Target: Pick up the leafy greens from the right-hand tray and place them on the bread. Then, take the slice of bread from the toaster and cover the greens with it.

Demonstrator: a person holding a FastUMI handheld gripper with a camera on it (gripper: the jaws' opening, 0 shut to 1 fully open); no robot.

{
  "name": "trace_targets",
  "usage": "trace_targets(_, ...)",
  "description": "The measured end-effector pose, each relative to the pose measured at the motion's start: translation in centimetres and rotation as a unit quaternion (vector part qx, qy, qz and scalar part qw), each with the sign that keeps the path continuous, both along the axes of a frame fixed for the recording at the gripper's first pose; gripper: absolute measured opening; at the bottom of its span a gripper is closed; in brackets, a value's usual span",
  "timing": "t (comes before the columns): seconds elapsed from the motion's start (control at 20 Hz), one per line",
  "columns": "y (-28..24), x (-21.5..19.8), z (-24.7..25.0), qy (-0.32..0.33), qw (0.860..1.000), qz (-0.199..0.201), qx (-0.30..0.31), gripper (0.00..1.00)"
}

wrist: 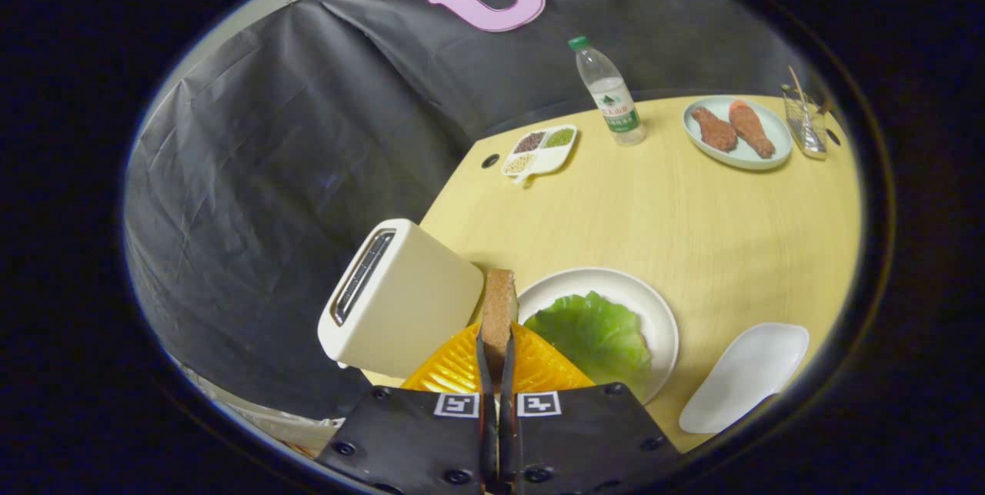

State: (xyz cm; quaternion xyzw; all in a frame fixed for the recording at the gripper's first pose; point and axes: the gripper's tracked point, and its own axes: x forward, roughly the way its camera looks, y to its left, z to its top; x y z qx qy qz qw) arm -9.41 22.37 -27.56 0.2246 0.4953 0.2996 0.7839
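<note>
My gripper (497, 349) is shut on a slice of bread (499, 310), held edge-on and upright between the fingers, above the table. Just to its right lies a round white plate (662, 318) with a green leaf (596, 333) spread over it; whatever lies under the leaf is almost fully hidden. The cream toaster (400, 299) stands just left of the held slice, with its slots facing up and to the left. Beyond the plate on the right sits an oblong white tray (742, 376), bare.
The tan table (692, 218) carries, at its far side, a small divided dish of grains (540, 149), a water bottle (610, 93), a pale plate with two fried pieces (735, 133) and a glass with sticks (804, 122). An orange ribbed thing (454, 372) lies under the fingers.
</note>
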Motion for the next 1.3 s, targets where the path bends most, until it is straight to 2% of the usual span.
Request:
trace_targets(0.35, -2.5, -0.5, -2.9, 0.010, 0.999, -0.012, -0.034, 0.09)
trace_targets(0.75, -5.8, -1.6, -6.5, 0.013, 0.995, -0.008, -0.095, 0.62)
trace_targets(1.05, -6.4, -1.1, -4.7, -0.016, 0.997, -0.016, -0.080, 1.00)
trace_targets(1.3, -8.2, 0.7, -0.7, -0.099, 0.991, -0.032, -0.081, 1.00)
